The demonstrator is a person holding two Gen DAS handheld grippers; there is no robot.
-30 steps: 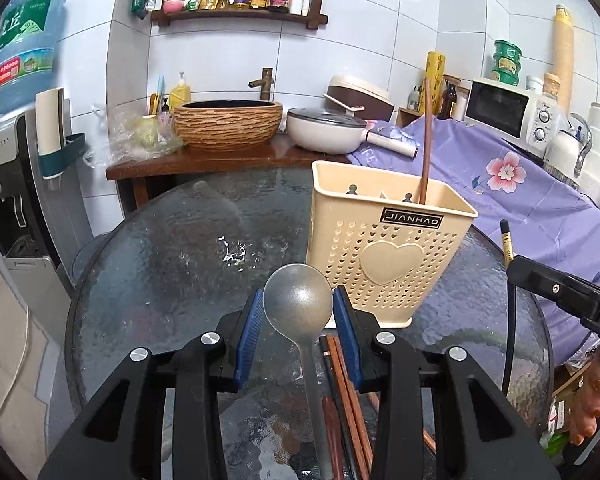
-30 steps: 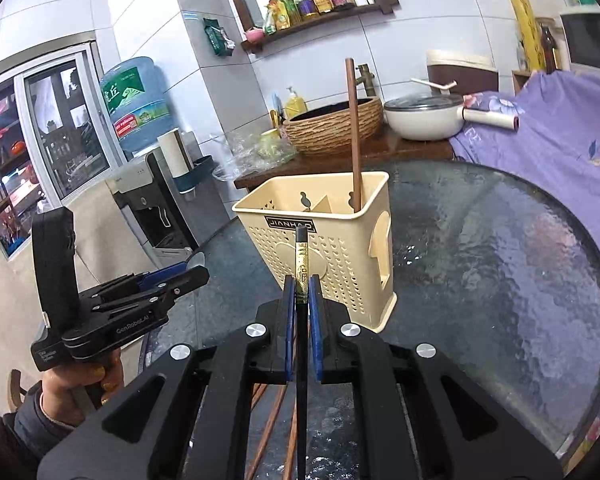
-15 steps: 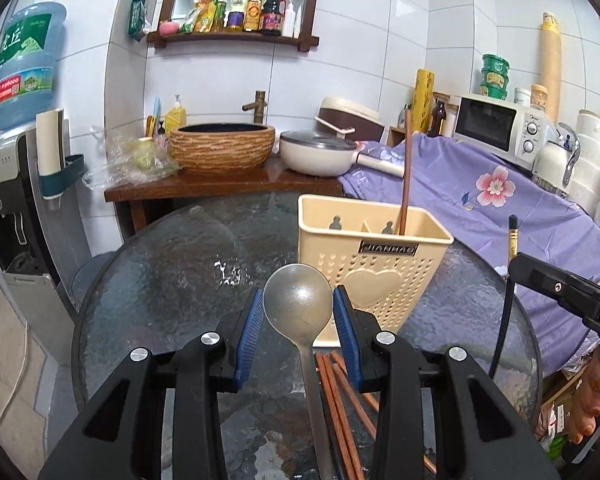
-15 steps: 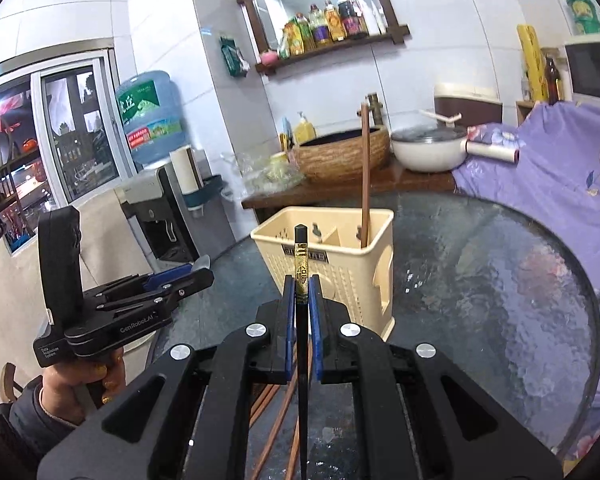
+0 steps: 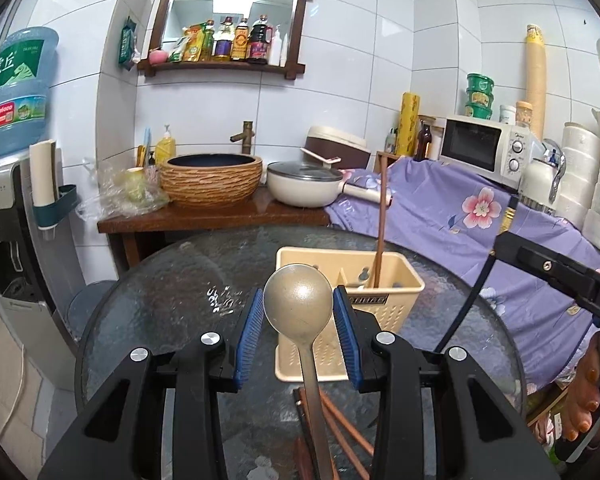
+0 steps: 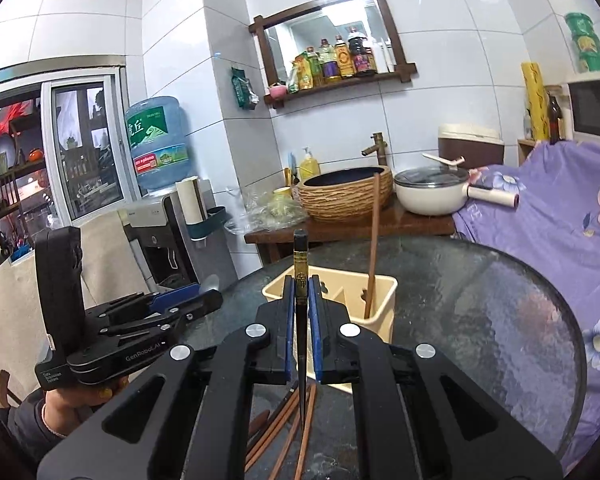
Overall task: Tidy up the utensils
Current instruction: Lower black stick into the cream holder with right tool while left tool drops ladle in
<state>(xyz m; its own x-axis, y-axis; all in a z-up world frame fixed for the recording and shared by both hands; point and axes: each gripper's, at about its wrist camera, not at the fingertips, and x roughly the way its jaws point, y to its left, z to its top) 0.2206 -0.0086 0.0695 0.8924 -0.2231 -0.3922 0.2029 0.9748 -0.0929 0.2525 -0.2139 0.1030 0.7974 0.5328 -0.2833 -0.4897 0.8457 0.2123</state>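
- A round glass table filled the lower middle of both views, in a white-tiled kitchen.
- The cream utensil basket stood at its centre, one brown chopstick upright inside.
- The left gripper clasped a metal spoon by its bowl.
- The right gripper was clenched on a black chopstick.
- More brown chopsticks lay on the glass at bottom centre.
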